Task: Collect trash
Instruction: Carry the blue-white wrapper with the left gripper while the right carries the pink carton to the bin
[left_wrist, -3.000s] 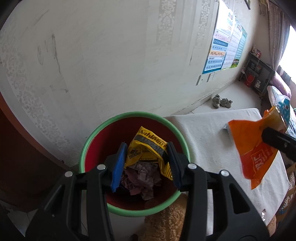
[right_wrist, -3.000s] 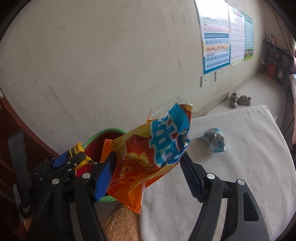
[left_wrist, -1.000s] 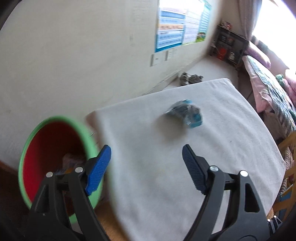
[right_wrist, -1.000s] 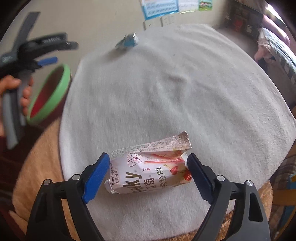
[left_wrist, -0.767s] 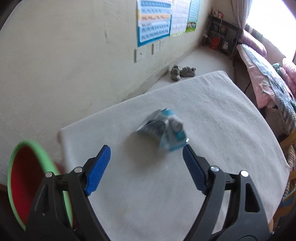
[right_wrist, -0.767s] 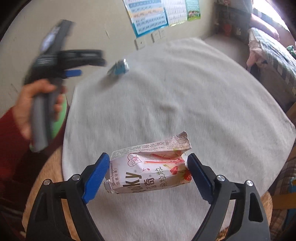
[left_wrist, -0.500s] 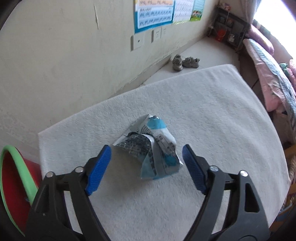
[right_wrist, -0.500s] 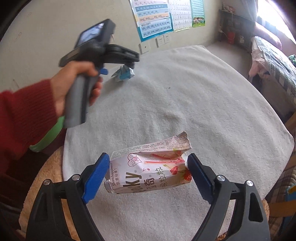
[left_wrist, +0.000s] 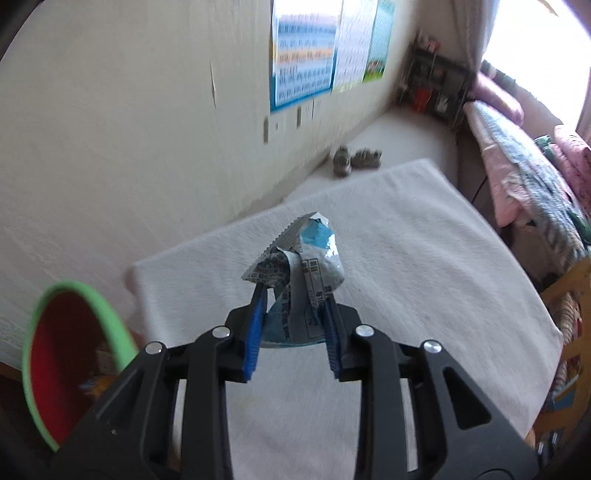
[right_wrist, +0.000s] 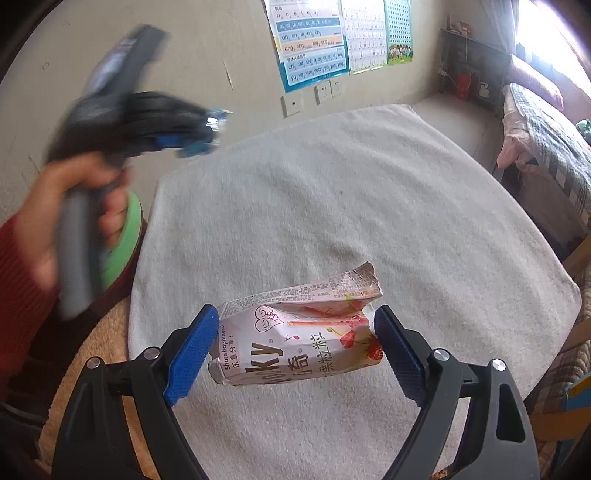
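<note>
The white cloth-covered table lies bare across its middle and far side, so a gripper could pass freely there. At its left edge stands the green-rimmed red bin, mouth open and unblocked from above, with the wall close behind it and the table's far-left edge. In the right wrist view a hand with the left gripper hangs over the near-left corner, between the table and the bin.

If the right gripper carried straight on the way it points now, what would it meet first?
Most likely the pink snack box, which already sits between the right gripper pads. Beyond it lies the white towel-covered table. How far the pads stand above the cloth is hard to judge.
</note>
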